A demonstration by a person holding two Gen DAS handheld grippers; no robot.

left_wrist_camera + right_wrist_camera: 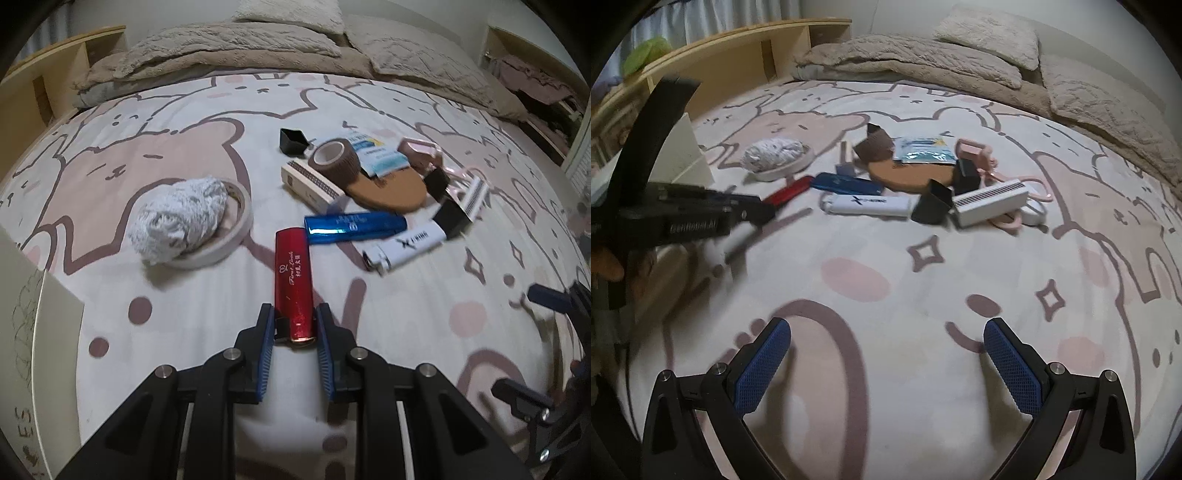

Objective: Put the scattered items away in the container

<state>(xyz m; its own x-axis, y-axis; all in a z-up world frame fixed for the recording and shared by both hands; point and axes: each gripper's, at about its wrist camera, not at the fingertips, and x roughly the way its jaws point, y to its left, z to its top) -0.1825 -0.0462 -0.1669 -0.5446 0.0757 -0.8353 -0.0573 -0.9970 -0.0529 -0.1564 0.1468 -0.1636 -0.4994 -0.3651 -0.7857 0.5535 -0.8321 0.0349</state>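
1. Printed bedsheet (155,314) spread wide, strewn with small items.
2. Cream container (40,332) at the left edge of the left wrist view, just beside the sheet.
3. Left gripper (295,325) clamped on the red lighter (294,284), near end pinched between the blue pads.
4. Right gripper (886,350) hanging above bare sheet, jaws wide apart, nothing between.
5. Tape ring (225,236) holding a white crumpled wad (181,221).
6. Blue lighter (354,226) and white lighter (404,247) side by side, near the red one's far end.
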